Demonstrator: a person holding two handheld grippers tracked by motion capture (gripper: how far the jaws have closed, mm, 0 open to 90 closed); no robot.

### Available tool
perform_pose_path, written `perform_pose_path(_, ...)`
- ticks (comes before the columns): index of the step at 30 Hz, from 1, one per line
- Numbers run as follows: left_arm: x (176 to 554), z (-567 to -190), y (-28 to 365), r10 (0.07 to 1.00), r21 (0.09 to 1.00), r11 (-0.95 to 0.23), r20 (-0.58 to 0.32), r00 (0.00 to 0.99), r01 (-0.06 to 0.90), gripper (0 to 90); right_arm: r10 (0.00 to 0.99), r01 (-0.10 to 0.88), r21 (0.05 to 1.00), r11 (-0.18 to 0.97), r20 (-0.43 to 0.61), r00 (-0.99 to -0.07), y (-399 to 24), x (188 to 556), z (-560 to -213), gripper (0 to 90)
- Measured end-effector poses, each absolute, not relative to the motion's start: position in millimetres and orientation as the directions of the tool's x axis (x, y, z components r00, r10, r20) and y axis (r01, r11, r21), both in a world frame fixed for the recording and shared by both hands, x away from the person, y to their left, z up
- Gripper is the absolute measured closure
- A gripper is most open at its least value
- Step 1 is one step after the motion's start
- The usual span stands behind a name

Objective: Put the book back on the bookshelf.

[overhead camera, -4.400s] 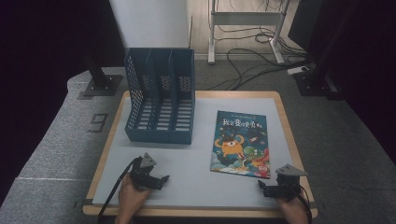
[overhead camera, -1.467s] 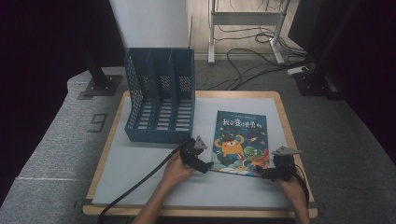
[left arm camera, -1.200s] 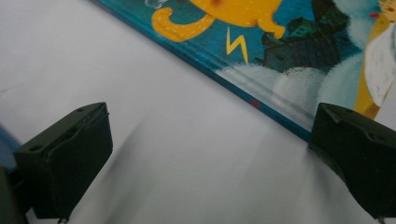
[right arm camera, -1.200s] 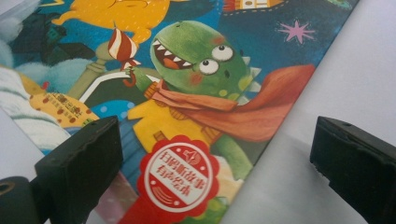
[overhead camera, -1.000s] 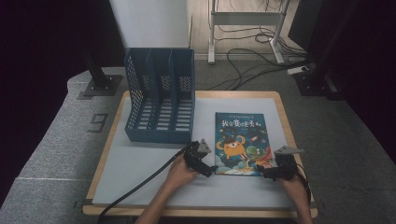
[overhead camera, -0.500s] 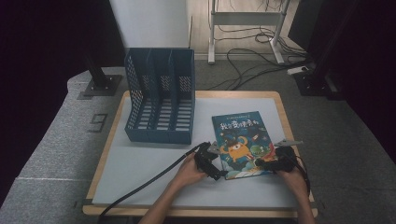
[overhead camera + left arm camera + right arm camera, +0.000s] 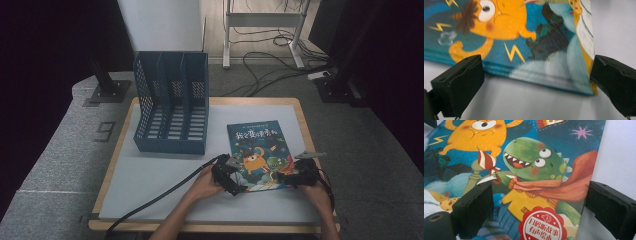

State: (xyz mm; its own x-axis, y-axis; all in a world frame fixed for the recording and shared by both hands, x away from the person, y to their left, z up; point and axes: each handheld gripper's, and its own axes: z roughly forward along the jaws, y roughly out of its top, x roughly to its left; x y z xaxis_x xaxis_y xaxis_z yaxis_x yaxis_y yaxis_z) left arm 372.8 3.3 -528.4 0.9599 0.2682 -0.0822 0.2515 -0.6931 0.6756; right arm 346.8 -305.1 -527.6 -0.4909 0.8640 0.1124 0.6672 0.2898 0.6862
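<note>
A picture book (image 7: 254, 150) with an orange monster and a green dinosaur on its cover lies flat on the white mat (image 7: 150, 175). My left gripper (image 7: 237, 184) is at the book's near left corner, open; that corner of the book (image 7: 524, 37) lies between the wide jaws of my left gripper (image 7: 536, 85). At the near right corner my right gripper (image 7: 284, 179) is open too. Its jaws have just been closing a little, and the book's edge (image 7: 544, 182) lies between the jaws of my right gripper (image 7: 539, 210) without being pinched.
A blue three-slot file holder (image 7: 172, 107) stands at the mat's back left, openings facing me. The wooden table edge (image 7: 210, 227) runs along the front. Cables and stand feet (image 7: 260, 55) lie on the floor behind the table.
My left gripper has moved right along the book's near edge to its corner. The book has turned slightly on the mat. The right hand stays near the right corner.
</note>
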Motion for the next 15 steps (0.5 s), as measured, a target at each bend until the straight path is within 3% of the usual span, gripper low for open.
perform_pose_path(3, 377.2, -527.9, 9.0, 0.269, 0.667, -0.701, -0.081, 0.96, 0.253, 0.0, 0.862, 0.66, 0.698, 0.279, 0.121, -0.492, -307.1, 345.5, -528.9, 7.9)
perform_pose_path(7, 385.0, -525.3, 16.9, 0.308, 0.636, -0.732, -0.013, 0.951, 0.246, 0.0, 0.856, 0.657, 0.698, 0.285, 0.124, -0.503, -309.2, 347.9, -528.7, 8.2)
perform_pose_path(15, 387.3, -529.6, 16.5, 0.282, 0.662, -0.711, -0.037, 0.959, 0.235, 0.0, 0.862, 0.663, 0.692, 0.287, 0.116, -0.494, -304.9, 363.3, -528.5, 6.1)
